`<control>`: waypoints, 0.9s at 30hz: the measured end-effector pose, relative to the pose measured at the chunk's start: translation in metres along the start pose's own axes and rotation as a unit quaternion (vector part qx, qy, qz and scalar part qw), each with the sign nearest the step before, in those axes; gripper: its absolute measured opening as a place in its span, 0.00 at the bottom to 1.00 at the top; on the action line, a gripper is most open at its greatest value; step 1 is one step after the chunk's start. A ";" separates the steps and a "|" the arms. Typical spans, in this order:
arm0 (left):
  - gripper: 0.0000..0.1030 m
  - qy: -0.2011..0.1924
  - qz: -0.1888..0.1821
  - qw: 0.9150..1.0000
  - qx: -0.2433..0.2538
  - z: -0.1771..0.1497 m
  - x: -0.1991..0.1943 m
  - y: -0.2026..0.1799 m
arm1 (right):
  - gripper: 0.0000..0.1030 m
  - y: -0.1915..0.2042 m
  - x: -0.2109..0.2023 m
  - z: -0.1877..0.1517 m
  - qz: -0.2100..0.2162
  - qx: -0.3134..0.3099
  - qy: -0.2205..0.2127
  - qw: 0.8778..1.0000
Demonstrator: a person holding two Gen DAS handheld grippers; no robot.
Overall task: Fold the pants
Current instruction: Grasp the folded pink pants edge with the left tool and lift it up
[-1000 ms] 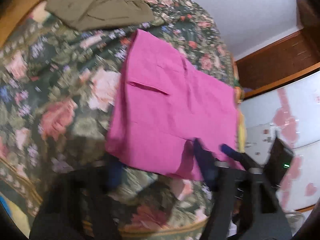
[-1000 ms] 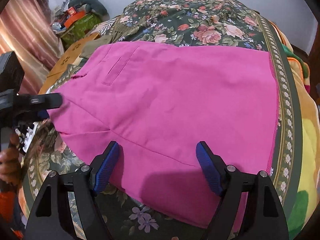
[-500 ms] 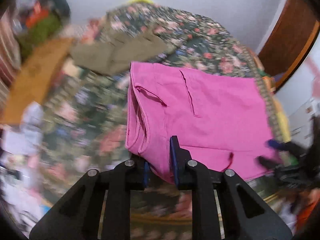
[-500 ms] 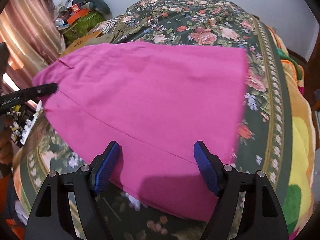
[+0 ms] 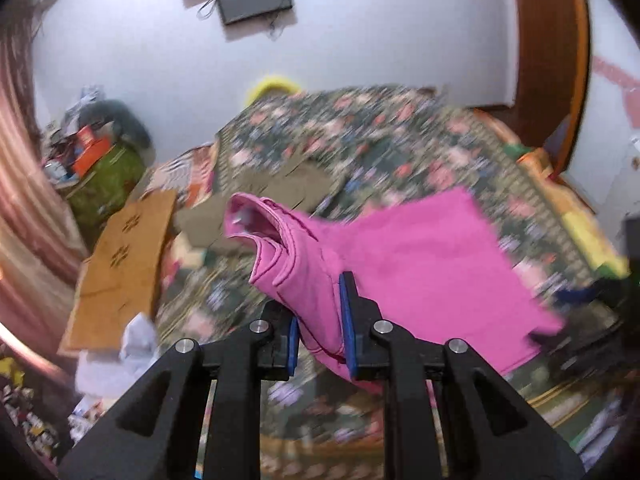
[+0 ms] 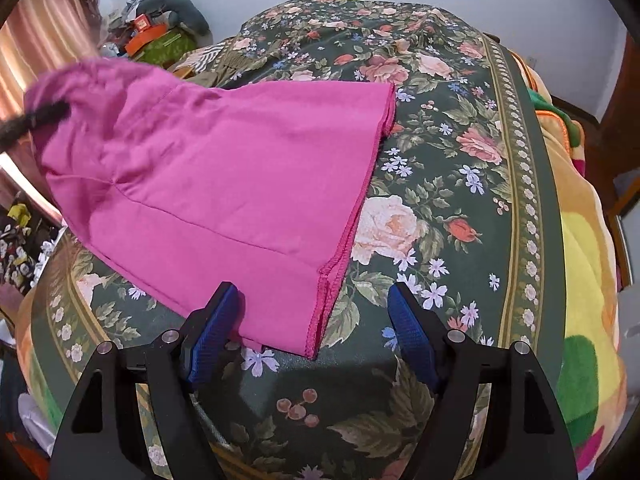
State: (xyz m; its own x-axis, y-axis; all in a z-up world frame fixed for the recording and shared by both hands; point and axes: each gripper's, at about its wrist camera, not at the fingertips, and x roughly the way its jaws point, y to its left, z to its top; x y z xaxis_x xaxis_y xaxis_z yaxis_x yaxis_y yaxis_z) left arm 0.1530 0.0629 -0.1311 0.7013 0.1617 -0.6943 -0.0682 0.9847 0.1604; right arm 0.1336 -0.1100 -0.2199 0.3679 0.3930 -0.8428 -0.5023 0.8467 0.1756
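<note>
— Pants (image 6: pixel 224 168), pink, where are they sitting?
— On the floral bedspread (image 6: pixel 460 208), spread toward the near edge of the bed. One end is lifted off the cover; the hemmed end lies flat on the flowers.
— Who has the raised end?
— The left gripper (image 5: pixel 320 332). Its blue pads (image 5: pixel 347 320) are drawn in narrow with a bunch of pink fabric pinched between them, and the waistband gapes open just beyond.
— And the right gripper (image 6: pixel 316 336)?
— Spread wide, nothing between its fingers. The left pad (image 6: pixel 212 332) touches or just overlaps the near edge of the cloth; the other stands over bare bedspread, apart from the hem.
— Anything else on the bed?
— An olive garment (image 5: pixel 288 184) farther back, blurred, beyond the pink one. A brown cardboard sheet (image 5: pixel 120 264) lies off the left side
</note>
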 end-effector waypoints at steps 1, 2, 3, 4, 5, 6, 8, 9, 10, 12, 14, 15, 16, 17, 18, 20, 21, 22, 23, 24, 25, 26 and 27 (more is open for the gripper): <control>0.17 -0.005 -0.016 1.000 0.000 0.009 -0.003 -0.007 | 0.71 0.000 0.000 0.000 0.001 0.001 -0.001 1.000; 0.17 -0.008 -0.035 0.999 0.001 0.018 -0.004 -0.014 | 0.71 0.000 -0.001 0.001 0.001 -0.001 -0.002 1.000; 0.17 -0.009 -0.048 0.999 0.001 0.024 -0.004 -0.020 | 0.71 0.001 -0.002 0.001 -0.001 -0.001 -0.003 1.000; 0.17 -0.008 -0.067 0.998 0.001 0.030 -0.005 -0.027 | 0.71 0.000 -0.004 0.002 -0.005 0.000 -0.007 1.000; 0.16 -0.006 -0.087 0.996 0.001 0.037 -0.003 -0.034 | 0.71 -0.001 -0.007 0.002 -0.006 0.001 -0.011 1.000; 0.16 -0.002 -0.101 0.995 -0.001 0.041 -0.002 -0.040 | 0.71 -0.003 -0.011 0.003 -0.006 0.003 -0.016 1.000; 0.16 0.011 -0.132 0.991 -0.004 0.047 0.005 -0.054 | 0.71 -0.011 -0.021 0.005 -0.008 0.015 -0.033 0.999; 0.15 0.018 -0.144 0.989 -0.005 0.048 0.009 -0.061 | 0.72 -0.016 -0.027 0.005 -0.007 0.024 -0.041 0.999; 0.15 0.026 -0.153 0.988 -0.004 0.049 0.013 -0.070 | 0.72 -0.020 -0.031 0.005 -0.007 0.029 -0.047 0.998; 0.15 0.038 -0.166 0.985 0.003 0.049 0.021 -0.084 | 0.72 -0.030 -0.039 0.005 -0.008 0.042 -0.057 0.997; 0.15 0.052 -0.182 0.982 0.008 0.047 0.028 -0.097 | 0.72 -0.037 -0.044 0.003 -0.015 0.050 -0.061 0.997; 0.15 0.061 -0.192 0.980 0.008 0.046 0.031 -0.102 | 0.72 -0.040 -0.045 0.002 -0.019 0.052 -0.062 0.997; 0.15 0.071 -0.203 0.977 0.009 0.044 0.037 -0.109 | 0.72 -0.043 -0.046 0.001 -0.021 0.055 -0.061 0.996; 0.15 0.080 -0.210 0.974 0.010 0.042 0.041 -0.116 | 0.72 -0.046 -0.046 -0.001 -0.023 0.060 -0.060 0.996; 0.15 0.085 -0.214 0.973 0.014 0.040 0.045 -0.121 | 0.72 -0.050 -0.046 -0.004 -0.025 0.064 -0.059 0.996; 0.15 0.099 -0.219 0.970 0.022 0.035 0.054 -0.133 | 0.72 -0.055 -0.046 -0.007 -0.028 0.070 -0.055 0.996; 0.15 0.108 -0.222 0.969 0.024 0.031 0.059 -0.138 | 0.72 -0.057 -0.047 -0.009 -0.029 0.073 -0.054 0.995; 0.14 0.117 -0.223 0.967 0.028 0.027 0.064 -0.144 | 0.72 -0.060 -0.047 -0.012 -0.030 0.076 -0.054 0.995; 0.15 0.124 -0.224 0.966 0.032 0.024 0.068 -0.148 | 0.72 -0.061 -0.048 -0.014 -0.030 0.077 -0.053 0.995; 0.15 0.131 -0.225 0.965 0.038 0.020 0.072 -0.152 | 0.72 -0.062 -0.048 -0.016 -0.030 0.079 -0.052 0.995; 0.15 0.138 -0.224 0.964 0.043 0.016 0.075 -0.154 | 0.72 -0.062 -0.049 -0.017 -0.031 0.080 -0.052 0.995; 0.15 0.143 -0.224 0.963 0.047 0.013 0.077 -0.157 | 0.72 -0.063 -0.050 -0.019 -0.031 0.081 -0.051 0.995; 0.15 0.149 -0.223 0.962 0.051 0.010 0.080 -0.161 | 0.72 -0.063 -0.051 -0.020 -0.032 0.080 -0.051 0.995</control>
State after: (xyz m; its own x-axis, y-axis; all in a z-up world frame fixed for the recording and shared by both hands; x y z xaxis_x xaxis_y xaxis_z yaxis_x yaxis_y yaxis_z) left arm 0.2273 -0.0830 -0.2056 0.4089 -0.2483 -0.8781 0.2727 0.9515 -0.1421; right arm 0.1307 -0.1907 -0.1982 0.4771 0.3648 -0.7996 -0.3470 0.9141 0.2099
